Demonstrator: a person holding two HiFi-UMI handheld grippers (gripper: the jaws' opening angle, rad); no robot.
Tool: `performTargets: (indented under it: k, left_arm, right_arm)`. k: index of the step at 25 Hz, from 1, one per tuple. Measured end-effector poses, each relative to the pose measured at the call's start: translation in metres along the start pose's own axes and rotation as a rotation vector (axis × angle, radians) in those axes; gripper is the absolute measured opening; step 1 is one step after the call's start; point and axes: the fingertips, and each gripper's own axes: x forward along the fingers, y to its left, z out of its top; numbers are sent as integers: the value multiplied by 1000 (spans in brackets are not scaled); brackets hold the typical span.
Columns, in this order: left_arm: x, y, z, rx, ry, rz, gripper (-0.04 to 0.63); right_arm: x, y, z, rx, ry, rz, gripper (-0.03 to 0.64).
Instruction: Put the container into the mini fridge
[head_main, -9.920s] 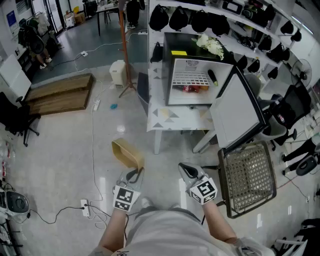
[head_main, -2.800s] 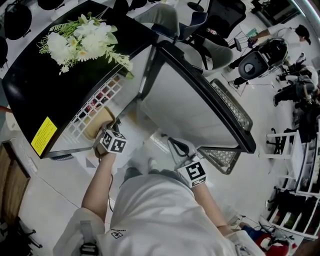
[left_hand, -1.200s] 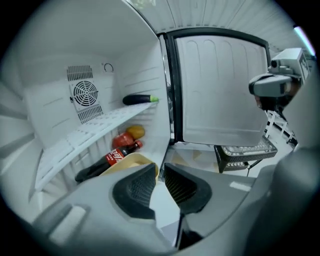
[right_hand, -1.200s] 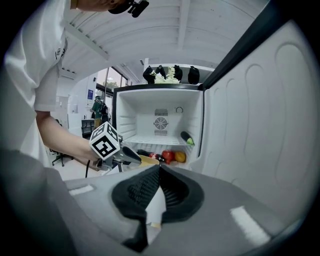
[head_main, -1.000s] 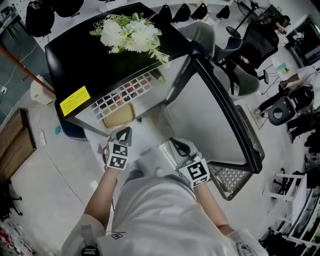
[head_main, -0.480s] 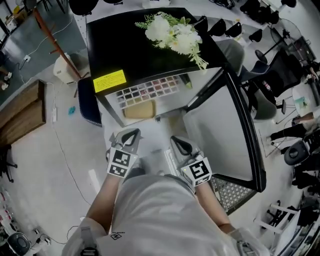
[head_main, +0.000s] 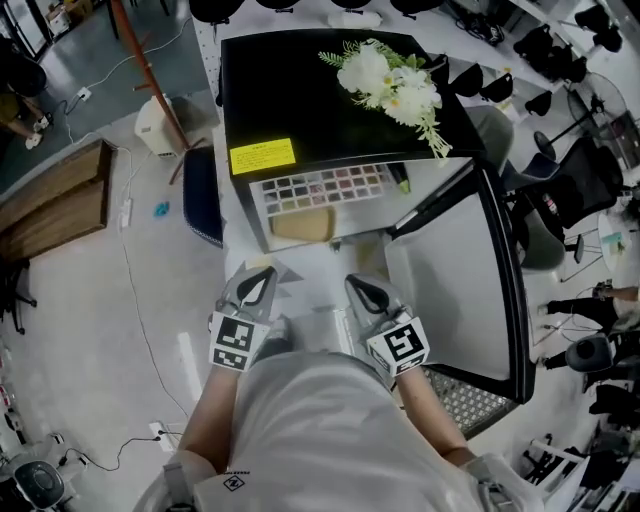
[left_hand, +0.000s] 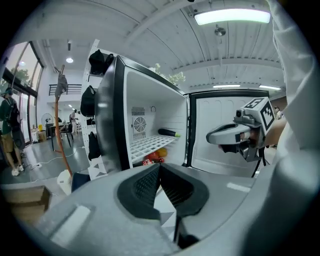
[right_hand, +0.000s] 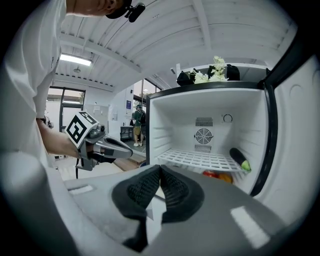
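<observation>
The tan container (head_main: 302, 226) lies inside the black mini fridge (head_main: 330, 100), under its white wire shelf (head_main: 320, 187). The fridge door (head_main: 450, 280) stands open to the right. My left gripper (head_main: 262, 283) is shut and empty, a short way in front of the opening. Beside it, the right gripper (head_main: 358, 290) is shut and empty too. The left gripper (left_hand: 159, 167) points at the fridge (left_hand: 112, 115) in its own view. The right gripper (right_hand: 160, 169) faces the shelf (right_hand: 200, 159). Both gripper views hide the container behind the gripper bodies.
White flowers (head_main: 395, 85) lie on the fridge top. A cucumber (right_hand: 239, 158) rests on the shelf, with red and orange items below it. The fridge stands on a low white table (head_main: 300, 290). A wire chair (head_main: 460, 400) sits right, a wooden platform (head_main: 50, 200) left.
Both grippers have drawn back from the fridge opening and a little upward, still shut. The container stays where it was inside the fridge.
</observation>
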Motion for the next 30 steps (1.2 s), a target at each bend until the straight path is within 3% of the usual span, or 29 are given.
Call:
performTargets:
  k: [10, 30]
  left_arm:
    - [-25, 9, 5, -17, -30, 50, 9]
    - [-15, -1, 11, -9, -44, -6, 9]
  right_arm:
    - [0, 16, 8, -19, -8, 23, 3]
    - [-5, 19, 5, 33, -14, -8, 3]
